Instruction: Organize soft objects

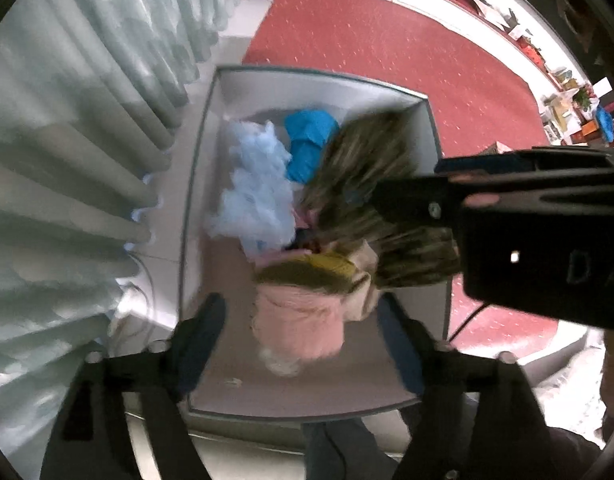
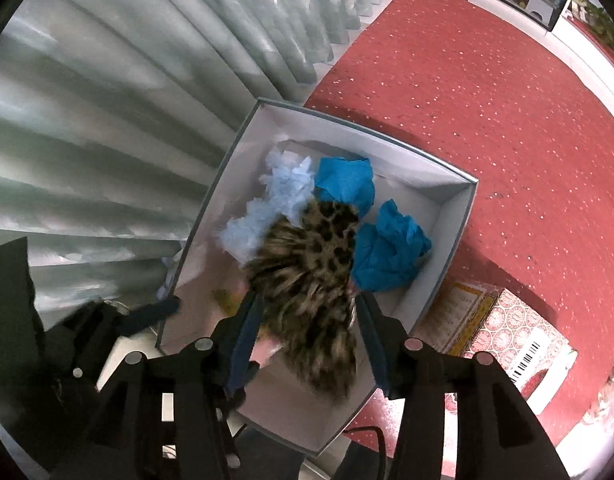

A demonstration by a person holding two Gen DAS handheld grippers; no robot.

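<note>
A white box [image 1: 307, 84] [image 2: 451, 216] stands on the floor below both grippers. In it lie a light blue fluffy piece [image 1: 255, 184] [image 2: 267, 208], crumpled blue cloths [image 1: 307, 140] [image 2: 391, 244] and a pink plush piece [image 1: 299, 316] with an olive and yellow top. My left gripper [image 1: 301, 336] hangs open over the pink piece, with gaps on both sides. A leopard-print furry piece [image 2: 311, 280] [image 1: 363, 172], blurred, hangs between the fingers of my right gripper [image 2: 309, 336], whose pads stand apart from it. The right gripper's black body [image 1: 527, 240] crosses the left wrist view.
Pale green curtain folds [image 1: 67, 140] [image 2: 107, 100] hang just left of the box. Red carpet [image 1: 387, 40] [image 2: 467, 80] spreads to the right. A patterned carton [image 2: 507, 320] lies beside the box's right wall. A cable [image 1: 467, 316] runs by the near corner. Cluttered shelves [image 1: 567, 92] line the far right.
</note>
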